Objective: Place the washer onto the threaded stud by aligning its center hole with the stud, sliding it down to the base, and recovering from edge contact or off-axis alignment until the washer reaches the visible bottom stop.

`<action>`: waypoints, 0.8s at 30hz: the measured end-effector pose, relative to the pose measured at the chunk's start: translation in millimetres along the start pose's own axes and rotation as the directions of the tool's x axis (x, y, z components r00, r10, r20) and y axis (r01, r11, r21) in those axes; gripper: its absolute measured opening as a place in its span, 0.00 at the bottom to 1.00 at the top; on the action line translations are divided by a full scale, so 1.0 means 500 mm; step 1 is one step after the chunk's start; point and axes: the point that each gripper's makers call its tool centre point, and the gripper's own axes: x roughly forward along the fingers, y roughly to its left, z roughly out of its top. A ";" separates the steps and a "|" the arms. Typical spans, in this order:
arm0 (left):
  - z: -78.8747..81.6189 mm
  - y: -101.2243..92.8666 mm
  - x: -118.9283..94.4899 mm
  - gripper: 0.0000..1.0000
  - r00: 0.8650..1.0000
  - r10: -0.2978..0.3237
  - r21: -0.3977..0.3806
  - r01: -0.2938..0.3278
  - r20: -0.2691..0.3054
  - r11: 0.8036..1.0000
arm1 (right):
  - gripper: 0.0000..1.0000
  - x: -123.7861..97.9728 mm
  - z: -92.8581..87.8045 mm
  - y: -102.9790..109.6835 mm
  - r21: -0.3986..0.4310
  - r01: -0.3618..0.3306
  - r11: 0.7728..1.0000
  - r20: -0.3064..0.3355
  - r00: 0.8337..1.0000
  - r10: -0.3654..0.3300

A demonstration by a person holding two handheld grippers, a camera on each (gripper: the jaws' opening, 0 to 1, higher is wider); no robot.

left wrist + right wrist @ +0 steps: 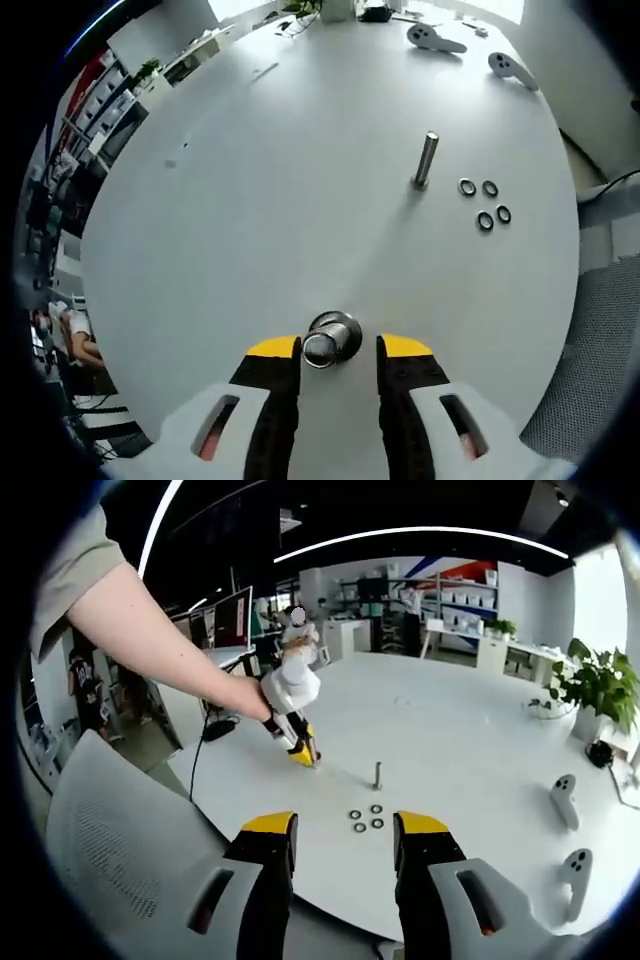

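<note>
A slim metal threaded stud (427, 158) (378, 774) stands upright on the white table (260, 200). Several dark ring washers (485, 203) (366, 818) lie flat in a small cluster just right of it. My left gripper (339, 347) (305, 756) points down at the table, jaws open, with a short shiny round metal piece (332, 340) between the yellow tips; the right tip stands apart from it. My right gripper (340, 830) hovers open and empty over the near table edge, short of the washers.
Two white hand controllers (435, 38) (565, 800) lie near the table's edge. A grey mesh chair (110, 850) stands by the table. A potted plant (600, 685) sits at the far right. A person's bare arm (150, 630) holds the left gripper.
</note>
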 end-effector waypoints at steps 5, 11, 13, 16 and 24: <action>-0.007 0.003 -0.022 0.28 0.999 0.010 -0.067 -0.008 0.033 0.998 | 0.40 0.000 -0.002 -0.001 -0.001 0.004 1.000 -0.006 1.000 -0.004; -0.011 -0.010 -0.059 0.28 0.997 0.013 -0.095 -0.006 0.076 0.995 | 0.40 0.001 -0.005 -0.002 -0.008 0.007 1.000 -0.015 1.000 -0.007; -0.013 -0.015 -0.072 0.29 0.996 0.014 -0.096 -0.005 0.090 0.995 | 0.40 0.002 -0.006 -0.001 -0.007 0.005 1.000 -0.016 1.000 -0.005; -0.011 -0.024 -0.098 0.29 0.992 0.023 -0.105 -0.010 0.124 0.994 | 0.40 0.002 -0.005 0.000 -0.009 0.001 1.000 -0.017 1.000 -0.002; -0.031 -0.048 -0.143 0.28 0.986 0.036 -0.145 -0.012 0.164 0.989 | 0.40 0.003 -0.004 0.005 -0.007 -0.011 1.000 -0.016 1.000 0.011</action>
